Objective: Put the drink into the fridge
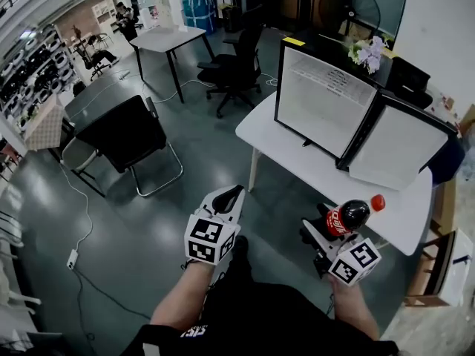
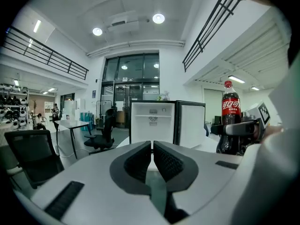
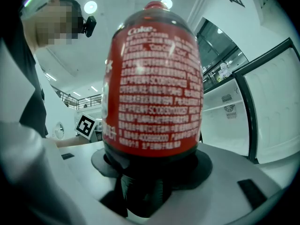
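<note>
A cola bottle (image 1: 349,215) with a red label and red cap stands upright in my right gripper (image 1: 326,228), whose jaws are shut on its lower body. In the right gripper view the bottle (image 3: 154,78) fills the middle above the gripper (image 3: 154,168). A small black fridge (image 1: 323,99) stands on a white table (image 1: 297,162) ahead, its door (image 1: 401,147) swung open to the right and its white inside bare. My left gripper (image 1: 231,193) is shut on nothing and points at the fridge (image 2: 152,121). From the left gripper (image 2: 152,146) the bottle (image 2: 230,111) shows at the right.
A black chair (image 1: 126,136) stands on the floor at the left and an office chair (image 1: 234,65) behind the table. Another table (image 1: 167,39) is farther back. A cable with a plug strip (image 1: 74,258) lies on the floor. Flowers (image 1: 367,50) sit behind the fridge.
</note>
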### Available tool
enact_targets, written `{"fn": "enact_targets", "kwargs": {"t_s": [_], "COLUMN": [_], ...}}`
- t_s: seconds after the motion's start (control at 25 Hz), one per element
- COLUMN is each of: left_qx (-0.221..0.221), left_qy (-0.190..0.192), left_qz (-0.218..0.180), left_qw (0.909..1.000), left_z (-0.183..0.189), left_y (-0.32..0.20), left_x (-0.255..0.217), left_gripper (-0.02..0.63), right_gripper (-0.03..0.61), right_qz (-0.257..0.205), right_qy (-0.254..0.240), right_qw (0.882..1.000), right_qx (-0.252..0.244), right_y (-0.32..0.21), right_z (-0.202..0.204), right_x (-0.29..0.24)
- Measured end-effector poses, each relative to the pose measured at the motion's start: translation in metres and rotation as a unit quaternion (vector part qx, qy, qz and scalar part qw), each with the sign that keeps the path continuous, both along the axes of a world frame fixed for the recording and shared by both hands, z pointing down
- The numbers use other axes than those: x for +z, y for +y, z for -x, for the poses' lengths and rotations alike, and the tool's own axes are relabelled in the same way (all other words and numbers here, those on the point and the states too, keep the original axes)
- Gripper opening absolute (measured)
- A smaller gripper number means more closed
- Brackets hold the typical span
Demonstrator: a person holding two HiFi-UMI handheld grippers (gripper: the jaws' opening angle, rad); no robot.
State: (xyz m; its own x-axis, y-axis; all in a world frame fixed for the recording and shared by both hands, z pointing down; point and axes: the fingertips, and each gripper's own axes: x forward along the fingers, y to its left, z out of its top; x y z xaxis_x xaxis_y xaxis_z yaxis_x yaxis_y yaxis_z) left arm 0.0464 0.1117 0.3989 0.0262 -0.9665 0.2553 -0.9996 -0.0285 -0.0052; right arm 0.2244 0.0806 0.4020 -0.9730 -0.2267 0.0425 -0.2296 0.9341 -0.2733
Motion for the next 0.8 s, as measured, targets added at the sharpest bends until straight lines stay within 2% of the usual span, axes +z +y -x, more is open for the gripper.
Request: {"fn": "enact_targets", "kwargs": {"t_s": [0.2,0.48,0.6,0.8], "left_qx": [0.031,0.068,0.077,0.108], "left_qy": [0.002,0.005,0.015,0.012], "left_qz": [0.005,0.008,0.014,0.018], "left_qw": [0.9995,0.9977,0.9968,0.9939], "left_z": [0.039,0.113,0.145,0.167], "left_y": [-0.075,-0.155,-0.180,-0.213], "left_x": [0.007,0.007,0.012,0.016], "left_gripper": [0.029,0.030,0.029,0.029], "right_gripper": [0.265,0.265,0.265,0.265], "right_qz": [-0.011,0.014,0.019,0.008], "right_qy": [0.009,0.005,0.001,0.012], "right_qw": [1.000,0.998,0.998,0.998], "right_qx": [0.028,0.059,0.065,0.062], "right_y": [-0.064,-0.137,-0.154,-0.168], "right_z": [0.038,0.120,0.158,0.202], "right_x": [0.000,0.003,0.002,0.006]}}
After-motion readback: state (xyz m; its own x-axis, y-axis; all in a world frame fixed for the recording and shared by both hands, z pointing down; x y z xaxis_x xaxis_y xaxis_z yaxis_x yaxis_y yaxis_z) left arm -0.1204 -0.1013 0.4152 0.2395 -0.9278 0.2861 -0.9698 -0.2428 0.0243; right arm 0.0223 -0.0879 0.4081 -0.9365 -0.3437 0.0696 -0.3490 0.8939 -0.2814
